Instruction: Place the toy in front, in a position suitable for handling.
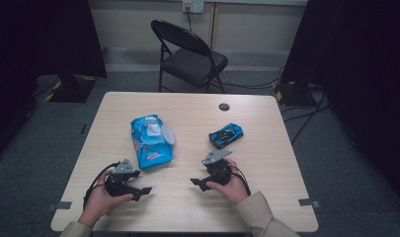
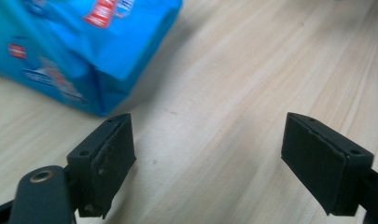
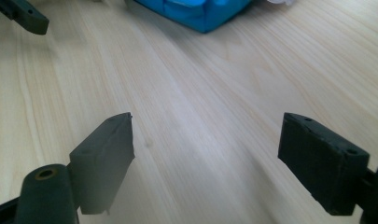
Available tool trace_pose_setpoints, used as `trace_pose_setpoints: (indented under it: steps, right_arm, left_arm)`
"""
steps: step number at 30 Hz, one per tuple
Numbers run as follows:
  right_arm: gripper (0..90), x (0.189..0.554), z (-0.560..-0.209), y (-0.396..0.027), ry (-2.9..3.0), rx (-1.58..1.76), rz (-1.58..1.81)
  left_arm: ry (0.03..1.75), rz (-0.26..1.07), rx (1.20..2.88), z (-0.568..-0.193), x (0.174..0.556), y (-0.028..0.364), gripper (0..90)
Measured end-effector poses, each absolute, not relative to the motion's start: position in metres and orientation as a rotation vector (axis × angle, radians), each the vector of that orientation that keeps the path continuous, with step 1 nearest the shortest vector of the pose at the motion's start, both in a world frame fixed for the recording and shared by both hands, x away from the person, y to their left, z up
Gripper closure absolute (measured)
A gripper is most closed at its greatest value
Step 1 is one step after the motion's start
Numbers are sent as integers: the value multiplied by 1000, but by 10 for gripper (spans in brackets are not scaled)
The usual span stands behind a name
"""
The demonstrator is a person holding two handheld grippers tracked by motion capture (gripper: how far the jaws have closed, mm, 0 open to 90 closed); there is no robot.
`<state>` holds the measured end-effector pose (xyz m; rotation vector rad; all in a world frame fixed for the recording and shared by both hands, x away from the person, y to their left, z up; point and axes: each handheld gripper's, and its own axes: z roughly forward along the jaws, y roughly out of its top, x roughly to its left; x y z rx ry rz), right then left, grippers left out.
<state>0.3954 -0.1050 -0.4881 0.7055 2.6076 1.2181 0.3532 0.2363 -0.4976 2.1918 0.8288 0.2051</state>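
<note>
A blue wipes pack [image 1: 150, 140] with a white flap lies left of the table's middle. To its right, farther back, sits a small blue toy car [image 1: 226, 135]. My left gripper [image 1: 142, 193] rests near the front left, pointing right, just in front of the pack's near end. Its own view shows the left gripper [image 2: 210, 140] open over bare wood, the pack [image 2: 74, 46] beyond its left jaw. My right gripper [image 1: 197, 184] points left, in front of the car; the right gripper [image 3: 207, 135] is open and empty, with the pack's corner [image 3: 200, 11] ahead.
The light wooden table [image 1: 266, 197] has a dark round grommet [image 1: 224, 106] near its back edge. A black folding chair [image 1: 190, 57] stands behind the table. One jaw of the left gripper [image 3: 25, 16] shows at the top left of the right gripper view.
</note>
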Motion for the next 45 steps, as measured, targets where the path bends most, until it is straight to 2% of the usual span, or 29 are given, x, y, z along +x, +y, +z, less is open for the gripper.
trace_pose_setpoints:
  steps: [17,30,45]
  right_arm:
    - [146,373,-503,-171,2561,805,1182]
    - [143,351,-503,-229,2519,898,1125]
    - [135,347,-508,-239,2522,880,1105]
  left_arm:
    - [734,229,2213,-491,353,211,164]
    - [676,183,2184,-486,379,146,164]
    - [655,194,2202,-473,415,99,163]
